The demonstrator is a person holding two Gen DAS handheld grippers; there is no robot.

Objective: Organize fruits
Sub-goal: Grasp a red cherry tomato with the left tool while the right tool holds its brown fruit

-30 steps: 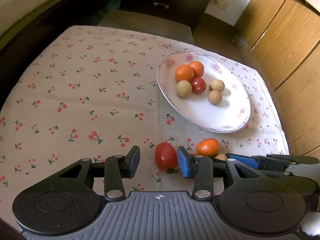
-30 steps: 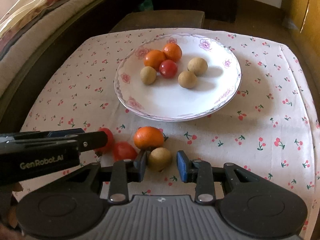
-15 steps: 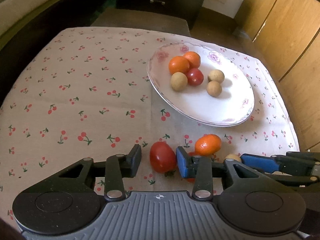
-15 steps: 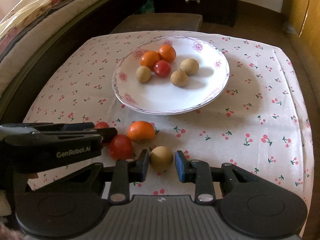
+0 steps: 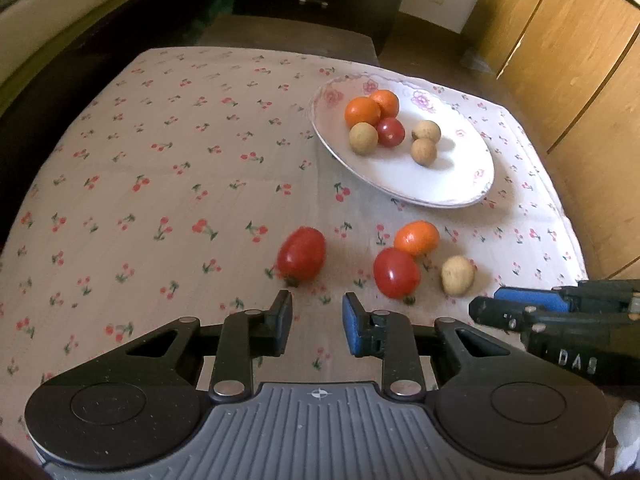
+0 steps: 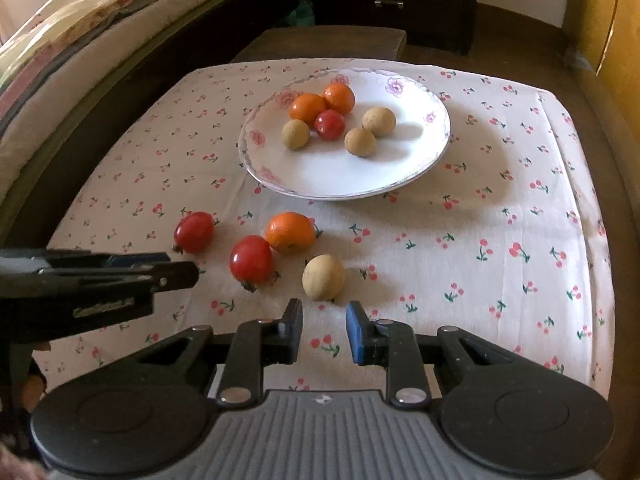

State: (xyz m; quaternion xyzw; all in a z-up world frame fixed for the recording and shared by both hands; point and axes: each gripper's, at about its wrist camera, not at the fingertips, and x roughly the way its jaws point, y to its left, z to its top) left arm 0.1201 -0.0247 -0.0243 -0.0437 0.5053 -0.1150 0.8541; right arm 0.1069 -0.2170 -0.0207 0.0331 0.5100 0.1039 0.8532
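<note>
Four fruits lie loose on the cherry-print cloth: a red tomato (image 5: pixel 301 254), a second tomato (image 5: pixel 396 273), an orange (image 5: pixel 416 237) and a tan round fruit (image 5: pixel 458 275). Behind them, the white flowered plate (image 5: pixel 440 200) holds several more fruits. My left gripper (image 5: pixel 316 308) sits just short of the first tomato, its jaws closing to a narrow gap with nothing between them. My right gripper (image 6: pixel 324 316) sits just short of the tan fruit (image 6: pixel 323 277), its jaws also closing on nothing. Each gripper shows at the edge of the other's view.
The small table's cloth ends close on the right near wooden cabinet doors (image 5: pixel 560 60). A bed edge (image 6: pixel 60 60) runs along the left, with dark furniture (image 6: pixel 388 0) behind the table. Bare cloth (image 5: pixel 140 160) spreads left of the plate.
Both grippers have drawn back toward me. The tomato that stood between my left fingers and the tan fruit between my right fingers now lie in front of the tips. Both pairs of jaws have narrowed.
</note>
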